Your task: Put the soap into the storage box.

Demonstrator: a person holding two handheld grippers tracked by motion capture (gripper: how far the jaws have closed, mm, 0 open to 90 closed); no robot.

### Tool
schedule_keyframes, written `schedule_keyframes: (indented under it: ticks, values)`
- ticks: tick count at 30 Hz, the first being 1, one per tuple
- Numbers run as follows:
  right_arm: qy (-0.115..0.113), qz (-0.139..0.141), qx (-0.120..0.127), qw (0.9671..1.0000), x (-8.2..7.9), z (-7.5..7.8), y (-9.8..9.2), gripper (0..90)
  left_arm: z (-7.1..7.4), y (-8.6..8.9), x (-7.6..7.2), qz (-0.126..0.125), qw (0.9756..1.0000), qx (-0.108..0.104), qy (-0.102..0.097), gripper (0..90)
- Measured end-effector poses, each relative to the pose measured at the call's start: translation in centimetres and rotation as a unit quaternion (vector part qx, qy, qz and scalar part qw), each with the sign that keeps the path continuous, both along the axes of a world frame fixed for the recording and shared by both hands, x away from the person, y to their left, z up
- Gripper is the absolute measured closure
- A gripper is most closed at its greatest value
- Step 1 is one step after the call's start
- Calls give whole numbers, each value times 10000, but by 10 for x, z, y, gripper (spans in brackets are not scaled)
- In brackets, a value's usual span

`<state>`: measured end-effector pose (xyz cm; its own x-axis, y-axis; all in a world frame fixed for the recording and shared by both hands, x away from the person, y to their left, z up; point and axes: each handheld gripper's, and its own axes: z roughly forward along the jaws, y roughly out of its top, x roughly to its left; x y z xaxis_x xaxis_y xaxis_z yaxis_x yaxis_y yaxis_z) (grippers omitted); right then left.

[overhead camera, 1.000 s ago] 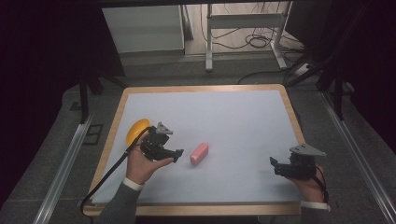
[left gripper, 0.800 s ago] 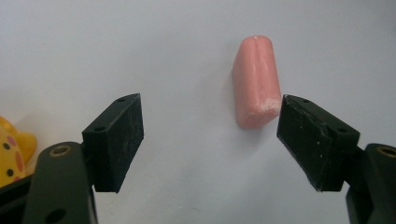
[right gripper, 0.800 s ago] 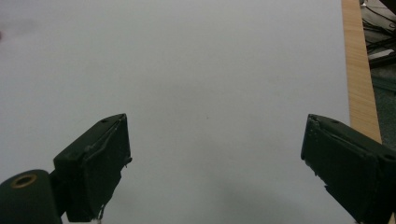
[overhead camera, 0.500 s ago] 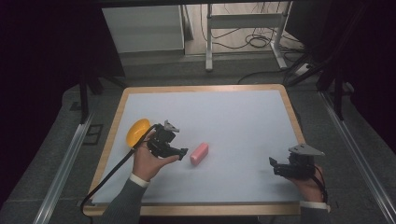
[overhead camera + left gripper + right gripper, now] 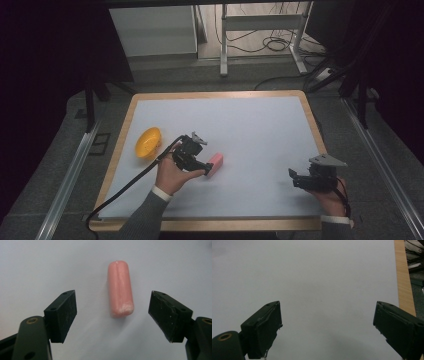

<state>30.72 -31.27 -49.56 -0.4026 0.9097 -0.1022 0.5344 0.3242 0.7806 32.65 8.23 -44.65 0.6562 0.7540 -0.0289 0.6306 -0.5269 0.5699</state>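
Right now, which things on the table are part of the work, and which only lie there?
In the work:
- left gripper, open
- pink block, lying between its jaws, untouched

Only lying there or idle:
- yellow bowl
- right gripper, open

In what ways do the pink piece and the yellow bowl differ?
The pink piece is a solid rounded bar; the yellow bowl is hollow and wider. The piece lies just ahead of the open left gripper; the bowl sits apart, near the table's left edge. Both rest on the white sheet.
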Motion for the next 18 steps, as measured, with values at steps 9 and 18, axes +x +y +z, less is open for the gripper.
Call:
schedule_keyframes:
  ticks: [9,18]
  values:
    - [37,-45,-12,10000,1,-2,-1,80,-13,-12,9,-8,9998,85,182,229]
    - [48,-48,-33,10000,2,-4,2,80,-24,-19,14,-47,9994,83,343,228]
